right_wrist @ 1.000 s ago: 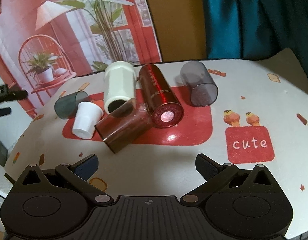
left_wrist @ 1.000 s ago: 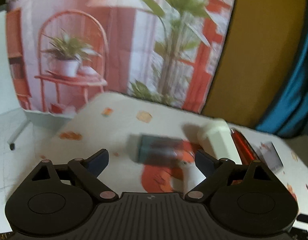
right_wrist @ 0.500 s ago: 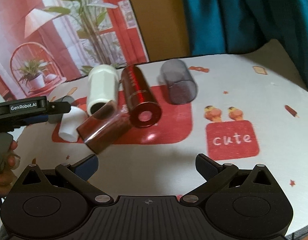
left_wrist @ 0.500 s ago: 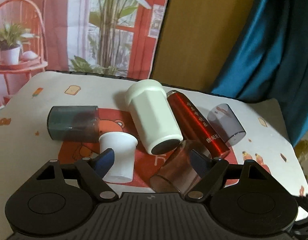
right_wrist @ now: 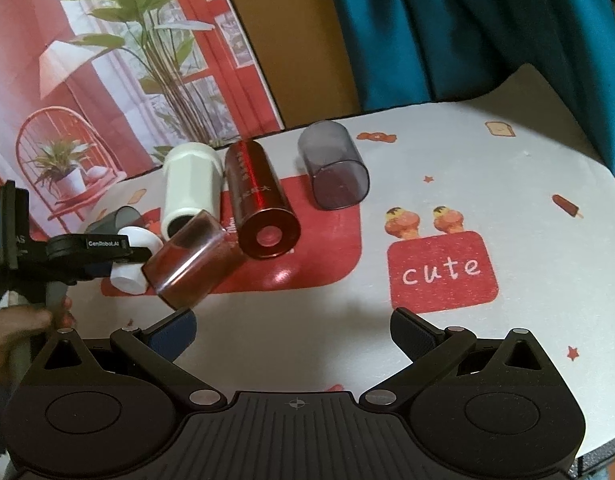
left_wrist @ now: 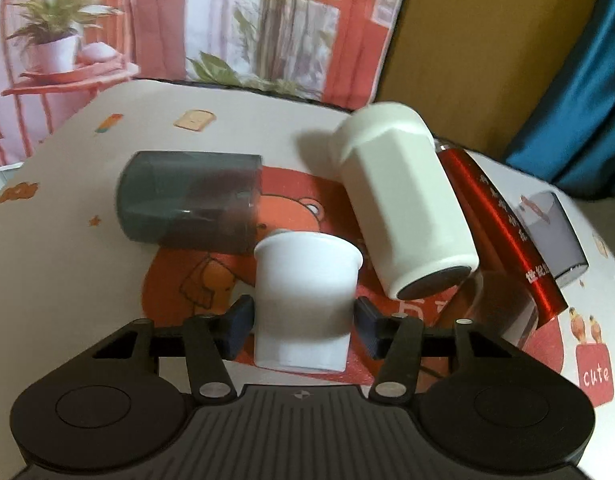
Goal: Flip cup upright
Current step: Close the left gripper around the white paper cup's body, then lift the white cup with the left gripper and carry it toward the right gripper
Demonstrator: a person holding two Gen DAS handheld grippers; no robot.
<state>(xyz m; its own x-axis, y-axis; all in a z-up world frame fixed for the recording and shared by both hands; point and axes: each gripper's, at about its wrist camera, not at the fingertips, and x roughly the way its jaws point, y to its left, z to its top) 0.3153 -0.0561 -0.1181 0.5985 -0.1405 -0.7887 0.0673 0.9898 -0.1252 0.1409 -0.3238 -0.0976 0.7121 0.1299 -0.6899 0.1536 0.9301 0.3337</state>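
Note:
A small white cup [left_wrist: 305, 300] lies on its side on the red mat, its rim toward the far side. My left gripper [left_wrist: 303, 322] has its two fingers against the cup's sides and is shut on it. The cup [right_wrist: 131, 258] and the left gripper [right_wrist: 119, 254] also show at the left of the right wrist view. My right gripper [right_wrist: 293, 330] is open and empty above the near part of the table.
Other cups lie on their sides: a grey one [left_wrist: 187, 200], a tall white one [left_wrist: 403, 204], a red metallic one [left_wrist: 503, 228], a brown translucent one [right_wrist: 191, 258] and a purple-grey one [right_wrist: 333, 166]. The table edge [right_wrist: 611, 184] curves at the right.
My left gripper has swung toward the cups, moved in on the small white cup and closed its fingers on it. My right gripper has drifted slightly and stays open.

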